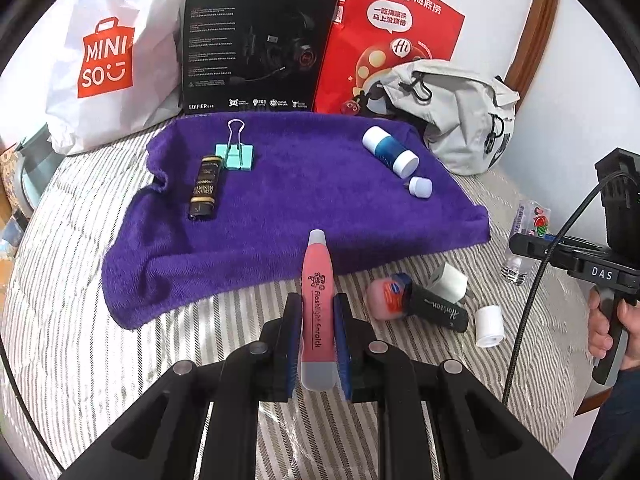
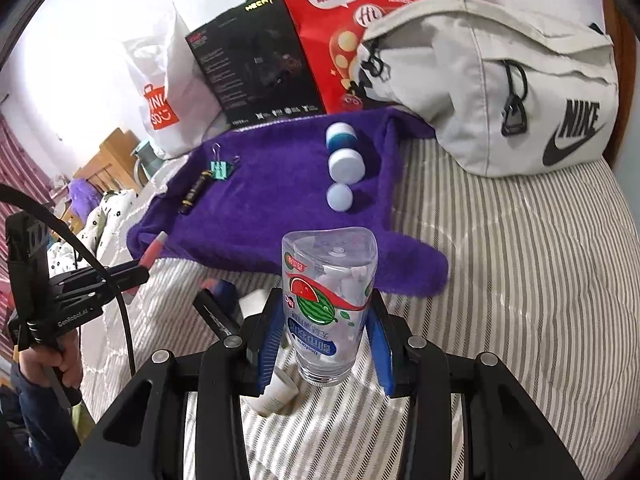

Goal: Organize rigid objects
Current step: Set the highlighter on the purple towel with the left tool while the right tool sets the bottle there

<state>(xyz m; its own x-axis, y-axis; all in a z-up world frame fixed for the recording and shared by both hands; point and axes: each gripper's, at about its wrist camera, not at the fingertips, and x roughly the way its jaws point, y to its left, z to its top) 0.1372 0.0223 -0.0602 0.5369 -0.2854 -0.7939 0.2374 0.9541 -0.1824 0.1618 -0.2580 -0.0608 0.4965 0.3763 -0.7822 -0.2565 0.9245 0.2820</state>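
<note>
Left gripper [image 1: 318, 344] pinching pink flashlight earpick [image 1: 318, 312], right gripper [image 2: 324, 344] apparently clamping clear mint bottle [image 2: 330, 300]; bound for purple towel [image 1: 296, 208], frame centre.

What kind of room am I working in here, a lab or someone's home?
Most likely a home bedroom: the work surface is a bed with a striped quilt, a wooden headboard stands against the wall, and shopping bags lean behind the purple towel.

Towel [image 1: 296, 200] mid-frame on bed [image 1: 80, 360]: clip [image 1: 236, 156] and lighter [image 1: 205, 188] on its left part, bottle [image 1: 390, 151] and cap [image 1: 421, 187] right. Bags, box along top.
</note>
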